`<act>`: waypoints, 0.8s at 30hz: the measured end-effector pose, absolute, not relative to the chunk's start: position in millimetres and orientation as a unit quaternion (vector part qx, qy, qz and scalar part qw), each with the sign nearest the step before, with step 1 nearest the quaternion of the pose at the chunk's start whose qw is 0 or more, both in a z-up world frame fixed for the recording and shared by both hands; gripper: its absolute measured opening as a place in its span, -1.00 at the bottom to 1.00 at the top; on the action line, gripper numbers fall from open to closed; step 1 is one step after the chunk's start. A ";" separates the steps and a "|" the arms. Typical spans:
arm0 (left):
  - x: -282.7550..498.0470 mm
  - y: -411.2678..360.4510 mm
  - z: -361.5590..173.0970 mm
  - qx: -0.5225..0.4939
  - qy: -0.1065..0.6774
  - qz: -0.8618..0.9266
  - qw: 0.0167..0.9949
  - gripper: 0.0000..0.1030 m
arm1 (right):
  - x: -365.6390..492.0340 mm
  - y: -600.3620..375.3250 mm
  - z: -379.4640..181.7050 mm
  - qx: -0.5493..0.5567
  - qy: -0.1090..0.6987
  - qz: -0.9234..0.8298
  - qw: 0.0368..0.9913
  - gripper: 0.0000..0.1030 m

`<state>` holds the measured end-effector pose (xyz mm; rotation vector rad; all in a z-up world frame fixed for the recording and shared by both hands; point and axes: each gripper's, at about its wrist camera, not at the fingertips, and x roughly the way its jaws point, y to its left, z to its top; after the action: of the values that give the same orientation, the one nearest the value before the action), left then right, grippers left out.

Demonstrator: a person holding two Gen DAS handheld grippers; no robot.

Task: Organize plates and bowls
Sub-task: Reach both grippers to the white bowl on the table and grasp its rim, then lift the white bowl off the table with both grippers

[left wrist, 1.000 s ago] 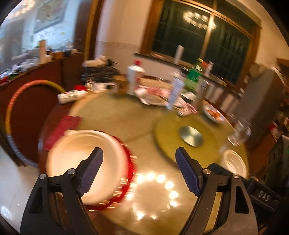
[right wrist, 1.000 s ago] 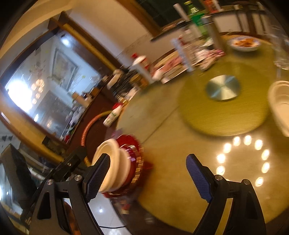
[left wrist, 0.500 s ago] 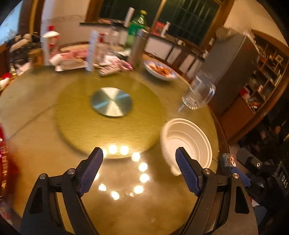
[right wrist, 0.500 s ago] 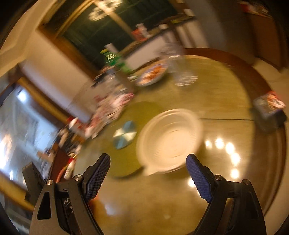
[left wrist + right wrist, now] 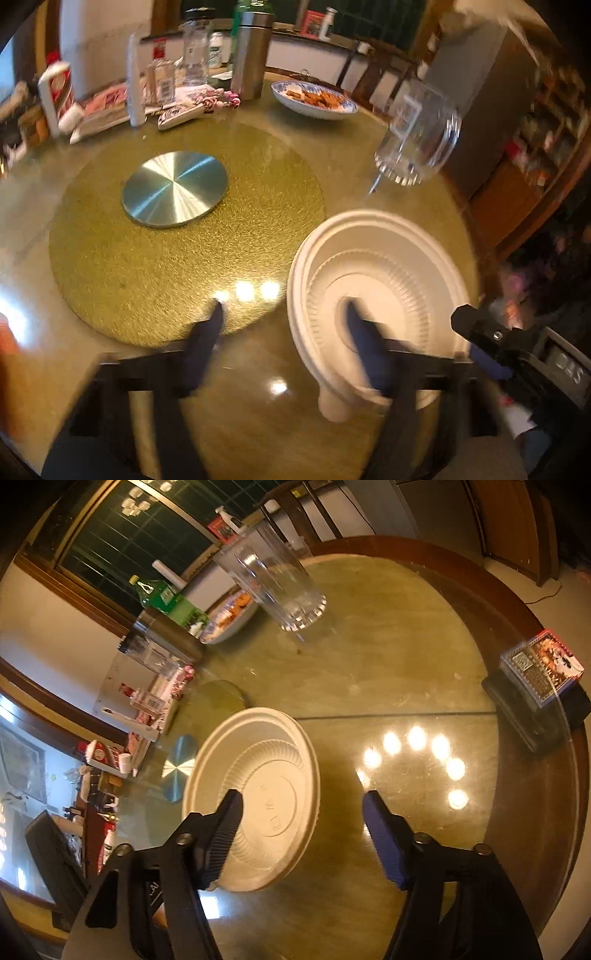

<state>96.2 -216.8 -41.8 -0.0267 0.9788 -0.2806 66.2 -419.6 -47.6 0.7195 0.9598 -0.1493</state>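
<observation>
One white bowl (image 5: 380, 273), two grippers

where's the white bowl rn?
The white bowl sits on the glass tabletop at lower right of the left wrist view, just off the gold turntable edge, below the clear pitcher. In the right wrist view it is centre-left.

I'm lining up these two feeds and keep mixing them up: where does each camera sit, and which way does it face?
Left wrist: on the left gripper, angled down at the table; its closing fingers straddle the near rim of the white bowl, not yet pinching.
Right wrist: on the right gripper, angled down; closing fingers straddle the bowl's right rim.
Shared: bowl, clear pitcher, snack dish, metal disc.
</observation>
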 end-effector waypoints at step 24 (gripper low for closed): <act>87.3 -81.6 -38.1 -0.062 0.386 -0.041 0.920 -0.75 | 84.5 -255.8 -37.8 0.244 0.366 0.018 0.898 -0.83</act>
<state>87.3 -81.6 -38.1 -0.1283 0.7931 -0.0847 84.5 -255.8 -37.8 0.5045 0.7572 0.0364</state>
